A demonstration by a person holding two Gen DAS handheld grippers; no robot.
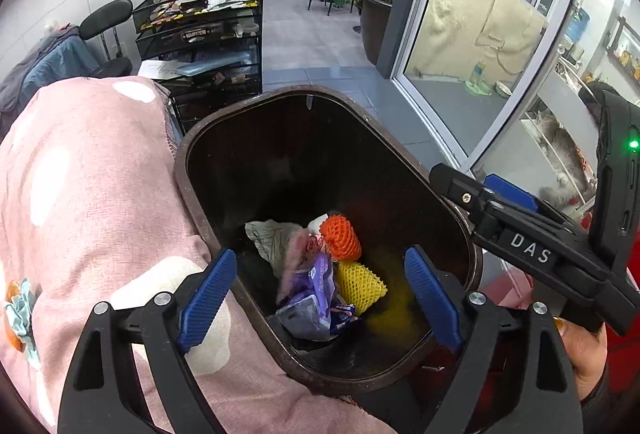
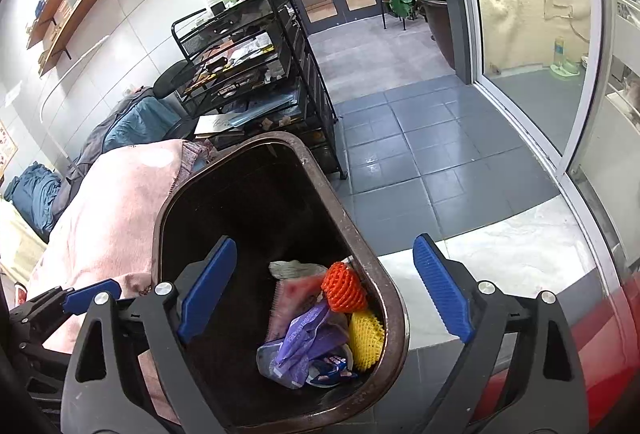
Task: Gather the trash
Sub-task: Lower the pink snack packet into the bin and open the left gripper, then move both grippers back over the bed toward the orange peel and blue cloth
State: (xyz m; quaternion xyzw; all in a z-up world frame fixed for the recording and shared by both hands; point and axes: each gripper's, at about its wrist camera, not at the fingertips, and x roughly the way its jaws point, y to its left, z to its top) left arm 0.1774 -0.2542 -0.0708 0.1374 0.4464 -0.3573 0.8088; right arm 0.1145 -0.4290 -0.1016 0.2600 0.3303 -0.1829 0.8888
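A dark brown bin [image 1: 240, 138] stands beside a pink spotted cloth [image 1: 92, 194]. The left gripper [image 1: 320, 294] hangs over its mouth, jaws spread wide, nothing between the blue pads [image 1: 208, 294]. The right gripper [image 2: 326, 290] is likewise wide and empty above the rim. At the bottom lie a purple wrapper [image 1: 316, 294], an orange foam net [image 1: 340, 238] and a yellow foam net [image 1: 360, 284].

bin [image 1: 192, 154] dark brown | net sleeves: orange [image 1: 341, 237], yellow [image 1: 360, 286] | wrapper [image 1: 316, 290] purple | blanket [image 1: 92, 194] left of bin, pink with white dots | gripper pads [image 1: 208, 298] blue, ribbed | floor tiles [image 2: 420, 138] grey
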